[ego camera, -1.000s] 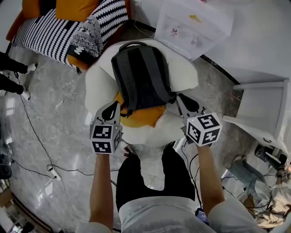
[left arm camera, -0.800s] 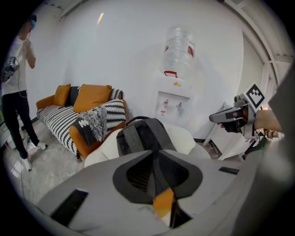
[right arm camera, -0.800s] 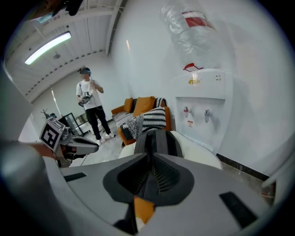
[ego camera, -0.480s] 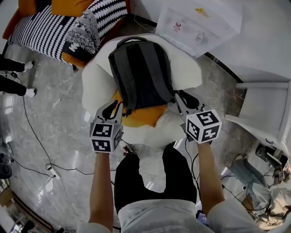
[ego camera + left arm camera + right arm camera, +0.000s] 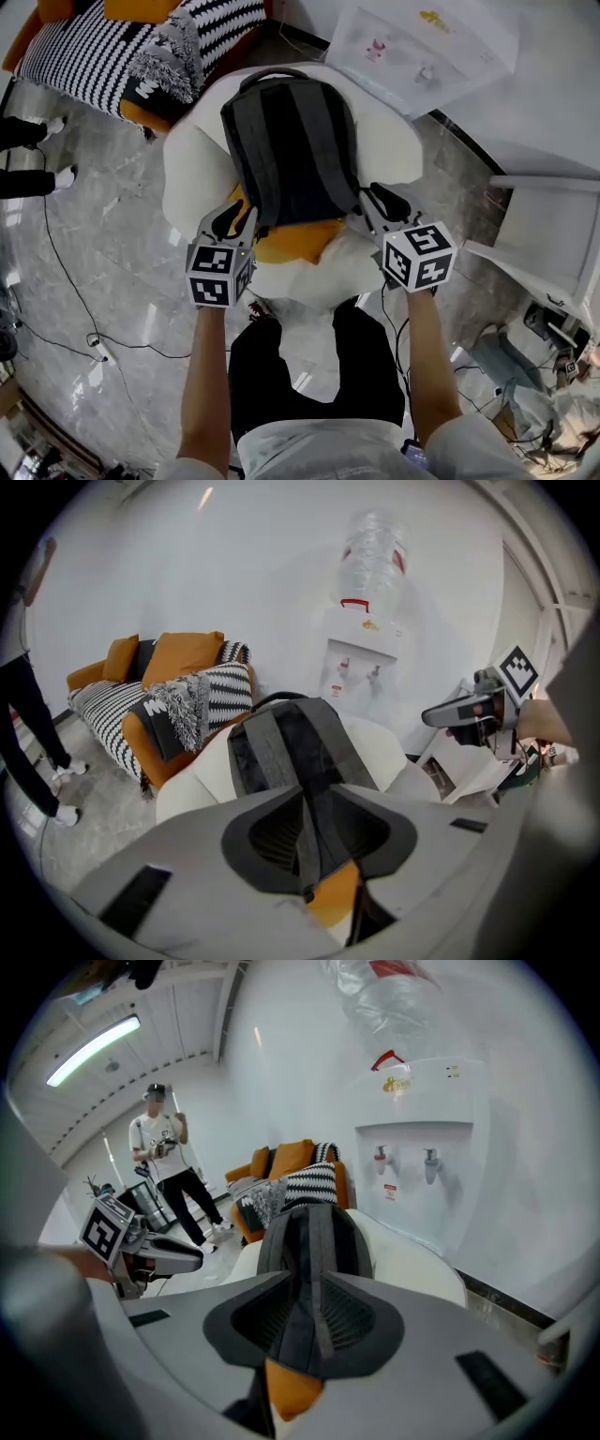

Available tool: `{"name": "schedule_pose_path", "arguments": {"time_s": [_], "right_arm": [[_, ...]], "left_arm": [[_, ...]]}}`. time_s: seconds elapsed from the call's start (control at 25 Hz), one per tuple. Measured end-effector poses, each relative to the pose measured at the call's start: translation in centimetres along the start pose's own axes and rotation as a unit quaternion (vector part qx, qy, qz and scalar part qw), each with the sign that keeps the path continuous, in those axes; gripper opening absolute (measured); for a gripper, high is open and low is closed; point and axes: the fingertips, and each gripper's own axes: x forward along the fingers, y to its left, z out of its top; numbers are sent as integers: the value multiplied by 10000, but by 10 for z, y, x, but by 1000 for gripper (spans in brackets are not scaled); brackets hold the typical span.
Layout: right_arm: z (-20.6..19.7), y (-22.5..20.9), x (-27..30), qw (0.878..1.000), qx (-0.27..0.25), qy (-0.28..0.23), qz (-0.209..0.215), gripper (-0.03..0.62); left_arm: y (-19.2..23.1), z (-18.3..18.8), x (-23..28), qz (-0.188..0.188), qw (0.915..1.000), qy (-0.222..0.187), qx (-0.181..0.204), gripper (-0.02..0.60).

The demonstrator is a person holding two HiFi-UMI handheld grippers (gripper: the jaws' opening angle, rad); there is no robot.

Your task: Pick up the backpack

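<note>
While their jaws have just been opening (nothing between them yet), left hand-held gripper (image 5: 234, 218) and right hand-held gripper (image 5: 378, 202) hover at the front of the white chair (image 5: 192, 159). Backpack (image 5: 291, 141) lies on its seat beyond. Approach step, I judge; next: straddle a strap, clench.

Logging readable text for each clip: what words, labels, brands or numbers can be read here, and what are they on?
No text reads clearly.
Water dispenser: yellow logo and small print on its front, too blurred to read.
Sticker, red and white, lower on that front: too small to read.
Water bottle: red label, unreadable.
Black cushion: white lettering, too blurred to read.
</note>
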Motion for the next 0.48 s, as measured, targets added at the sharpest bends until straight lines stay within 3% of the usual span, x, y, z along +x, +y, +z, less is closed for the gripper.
{"name": "schedule_pose_path", "arguments": {"time_s": [0.48], "right_arm": [[-18,-15,39,9998,137,110,-36,81]], "left_arm": [[20,-19,43,26,9995,180,-269,152]]}}
